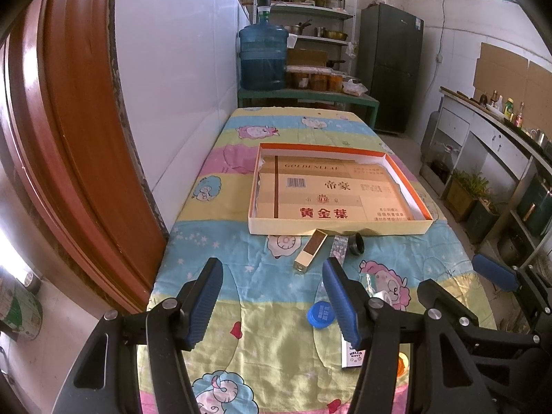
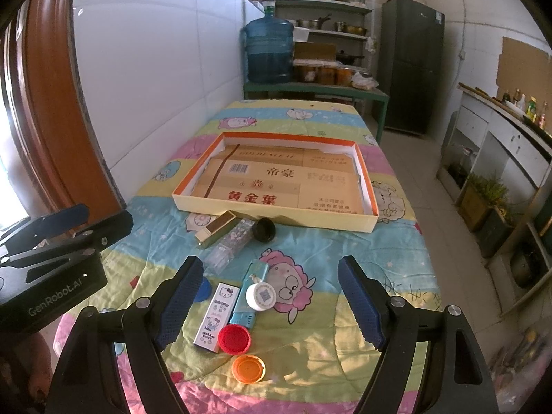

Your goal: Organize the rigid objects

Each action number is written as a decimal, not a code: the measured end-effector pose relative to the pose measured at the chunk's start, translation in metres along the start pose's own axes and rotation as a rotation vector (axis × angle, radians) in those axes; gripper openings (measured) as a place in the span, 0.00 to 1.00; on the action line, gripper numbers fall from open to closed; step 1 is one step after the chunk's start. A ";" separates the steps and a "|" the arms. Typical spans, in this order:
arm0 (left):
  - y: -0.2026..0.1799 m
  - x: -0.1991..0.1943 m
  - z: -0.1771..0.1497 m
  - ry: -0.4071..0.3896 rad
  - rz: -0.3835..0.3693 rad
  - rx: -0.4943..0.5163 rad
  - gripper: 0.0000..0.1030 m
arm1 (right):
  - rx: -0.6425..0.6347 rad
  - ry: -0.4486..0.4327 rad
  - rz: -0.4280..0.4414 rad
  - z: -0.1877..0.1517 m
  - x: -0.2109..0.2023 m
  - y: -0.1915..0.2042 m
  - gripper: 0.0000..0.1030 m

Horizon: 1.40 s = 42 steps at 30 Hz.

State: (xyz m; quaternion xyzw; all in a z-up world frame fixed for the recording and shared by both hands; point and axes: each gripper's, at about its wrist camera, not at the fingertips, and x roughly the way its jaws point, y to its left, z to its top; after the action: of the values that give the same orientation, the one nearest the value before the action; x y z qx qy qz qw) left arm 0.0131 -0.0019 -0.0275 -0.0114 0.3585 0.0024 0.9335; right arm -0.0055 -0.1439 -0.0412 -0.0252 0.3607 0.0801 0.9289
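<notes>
Both claws hover wide apart and empty over the near end of the bench: the left claw (image 1: pixel 272 296) to the left, the right claw (image 2: pixel 270 300) above the scattered pieces.

The task's things lie loose on the cloth. Nearest are an orange cap (image 2: pixel 248 368), a red cap (image 2: pixel 235 338), a Hello Kitty case (image 2: pixel 217 314), a white round lid (image 2: pixel 261 296) resting on a light-blue box (image 2: pixel 251 289), and a blue cap (image 1: pixel 320 314). Farther on, just before the tray, sit a gold box (image 2: pixel 217 228), a clear patterned case (image 2: pixel 229 243) and a black cap (image 2: pixel 264 229). The shallow cardboard tray (image 2: pixel 186 200), lined with flattened carton, holds none of them yet.

The pieces crowd each other, so, as I judge it, a finger closing on the red cap could shove the Hello Kitty case or the orange cap aside. The low caps may slip from the pads, and the white lid could slide off the box beneath it. The wrinkled cloth might snag a fingertip.

The bench wears a cartoon-sheep bedsheet (image 1: pixel 241 345). A white wall and wooden door frame (image 1: pixel 69 120) run along the left; at the far end stand a water jug (image 1: pixel 264 57), shelves (image 1: pixel 307 10) and a dark fridge (image 1: pixel 391 65), with a kitchen counter (image 2: pixel 510 145) on the right.
</notes>
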 end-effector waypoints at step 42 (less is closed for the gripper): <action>0.005 0.046 -0.045 0.159 -0.113 0.033 0.56 | -0.036 0.204 0.088 -0.078 0.041 -0.005 0.79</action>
State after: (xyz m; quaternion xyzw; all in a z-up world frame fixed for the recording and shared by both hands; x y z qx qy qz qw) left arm 0.0172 0.0020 -0.0919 -0.0167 0.4300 -0.0571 0.9008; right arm -0.0265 -0.1519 -0.1266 -0.0340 0.4527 0.1241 0.8823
